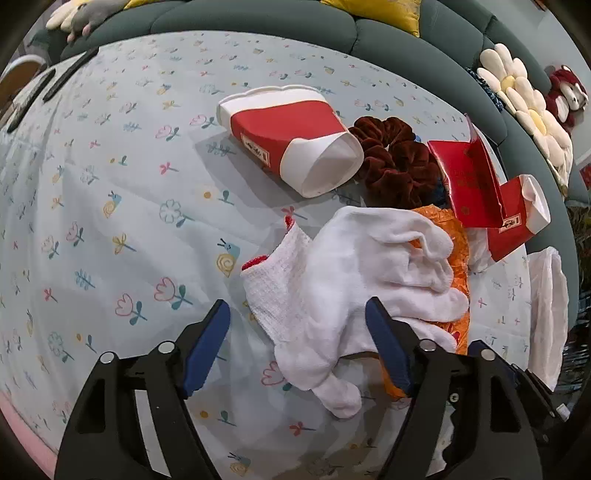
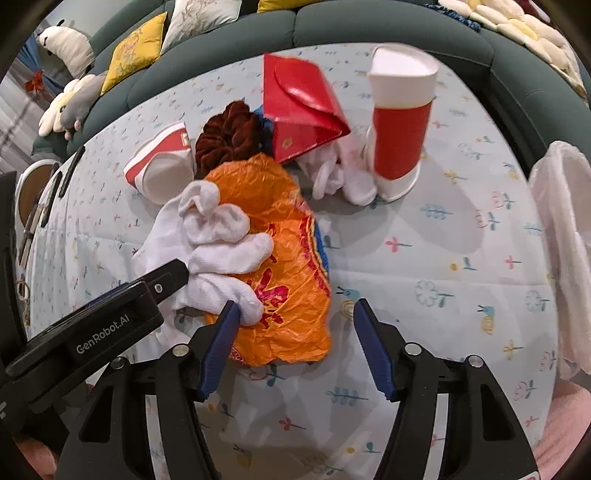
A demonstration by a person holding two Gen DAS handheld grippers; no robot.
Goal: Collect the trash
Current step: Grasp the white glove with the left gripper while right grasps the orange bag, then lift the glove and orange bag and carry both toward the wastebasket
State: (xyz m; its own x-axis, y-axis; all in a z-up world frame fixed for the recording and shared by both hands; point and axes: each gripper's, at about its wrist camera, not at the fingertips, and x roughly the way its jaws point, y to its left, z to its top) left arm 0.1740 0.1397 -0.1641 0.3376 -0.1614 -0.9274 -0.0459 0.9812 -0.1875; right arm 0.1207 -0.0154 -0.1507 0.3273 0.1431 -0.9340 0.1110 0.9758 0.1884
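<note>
A white glove (image 1: 354, 266) lies across an orange plastic wrapper (image 2: 280, 251) on the flowered tablecloth. My left gripper (image 1: 297, 332) is open, its jaws on either side of the glove's cuff end. My right gripper (image 2: 293, 325) is open over the wrapper's near end. A red and white paper cup (image 1: 291, 136) lies on its side; another (image 2: 400, 129) stands upright. A red folded box (image 2: 303, 107) leans over crumpled white tissue (image 2: 336, 173). The left gripper's body (image 2: 110, 314) shows in the right wrist view.
A dark red scrunchie (image 1: 395, 162) lies between the fallen cup and the red box. A white plastic bag (image 2: 565, 236) hangs at the table's right edge. A green sofa (image 2: 369, 26) with cushions and plush toys curves behind the table. Dark remotes (image 1: 66, 77) lie far left.
</note>
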